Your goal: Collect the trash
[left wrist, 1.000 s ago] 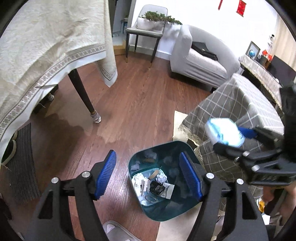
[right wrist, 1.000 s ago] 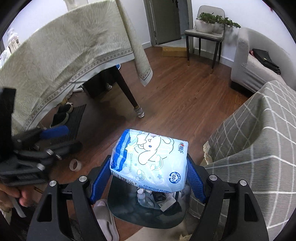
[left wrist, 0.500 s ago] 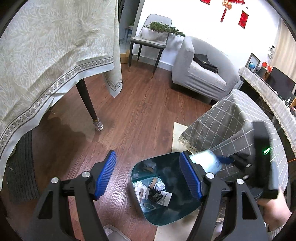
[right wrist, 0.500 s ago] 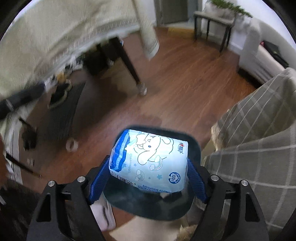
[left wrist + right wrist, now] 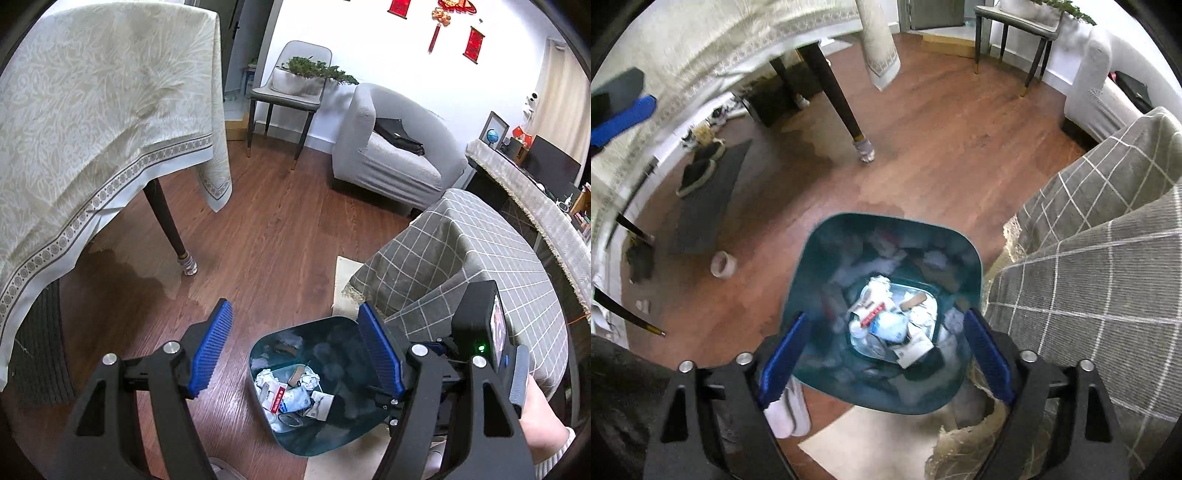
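Observation:
A dark teal trash bin (image 5: 882,236) stands on the wood floor with papers and wrappers in its bottom. The light blue tissue pack (image 5: 892,326) lies inside among them. My right gripper (image 5: 884,356) is open and empty, directly above the bin. The bin also shows in the left wrist view (image 5: 306,334), with the pack (image 5: 293,397) in it. My left gripper (image 5: 295,354) is open and empty, higher up above the bin's left side. The right gripper's body (image 5: 480,339) shows at its right.
A table with a cream cloth (image 5: 92,129) and dark leg (image 5: 170,229) stands left. A grey checked couch cover (image 5: 461,266) is right of the bin. A tape roll (image 5: 723,264), a dark mat (image 5: 701,199) and a white slipper (image 5: 790,410) lie on the floor.
My right gripper opened and let go of the tissue pack, which fell into the bin. The right gripper tilted down over the bin. My left gripper rose a little.

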Action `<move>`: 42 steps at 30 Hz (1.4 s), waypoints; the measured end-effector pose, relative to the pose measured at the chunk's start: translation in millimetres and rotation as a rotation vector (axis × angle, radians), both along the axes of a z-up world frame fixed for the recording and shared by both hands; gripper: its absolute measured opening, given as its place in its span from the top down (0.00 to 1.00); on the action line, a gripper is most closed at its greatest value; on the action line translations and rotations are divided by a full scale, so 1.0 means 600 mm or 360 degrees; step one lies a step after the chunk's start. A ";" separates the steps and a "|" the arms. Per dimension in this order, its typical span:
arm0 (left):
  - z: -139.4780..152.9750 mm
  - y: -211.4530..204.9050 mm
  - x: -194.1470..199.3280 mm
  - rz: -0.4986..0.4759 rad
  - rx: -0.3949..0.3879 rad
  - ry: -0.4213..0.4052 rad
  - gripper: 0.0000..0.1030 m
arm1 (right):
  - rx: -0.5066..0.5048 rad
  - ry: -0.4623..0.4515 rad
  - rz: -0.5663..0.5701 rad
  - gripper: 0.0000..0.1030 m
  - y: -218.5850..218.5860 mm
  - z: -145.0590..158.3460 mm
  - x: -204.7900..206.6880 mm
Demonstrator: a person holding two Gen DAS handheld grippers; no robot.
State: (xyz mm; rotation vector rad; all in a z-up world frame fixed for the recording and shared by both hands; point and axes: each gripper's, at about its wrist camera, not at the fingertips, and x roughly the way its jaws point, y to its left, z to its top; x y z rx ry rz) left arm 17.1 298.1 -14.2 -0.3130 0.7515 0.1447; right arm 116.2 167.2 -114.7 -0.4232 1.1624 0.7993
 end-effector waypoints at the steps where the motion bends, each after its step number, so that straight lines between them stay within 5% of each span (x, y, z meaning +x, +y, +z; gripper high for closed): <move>1: 0.003 -0.003 0.001 -0.0001 0.0006 -0.0006 0.28 | 0.0023 -0.0004 0.0005 0.23 -0.001 0.010 -0.002; 18: 0.055 -0.052 -0.005 -0.0006 0.0054 -0.0144 0.15 | 0.0307 -0.0419 -0.0191 0.31 -0.096 0.188 -0.020; 24: 0.056 -0.106 -0.008 -0.0084 0.0162 -0.0157 0.11 | 0.0377 -0.0520 -0.0389 0.20 -0.184 0.241 -0.031; 37: 0.102 -0.206 -0.054 -0.0185 0.0357 -0.0152 0.06 | 0.0332 -0.0611 -0.0728 0.06 -0.374 0.273 -0.064; 42: 0.116 -0.219 -0.083 -0.0099 0.0380 -0.0164 0.04 | 0.0384 -0.0669 -0.0816 0.04 -0.433 0.287 -0.104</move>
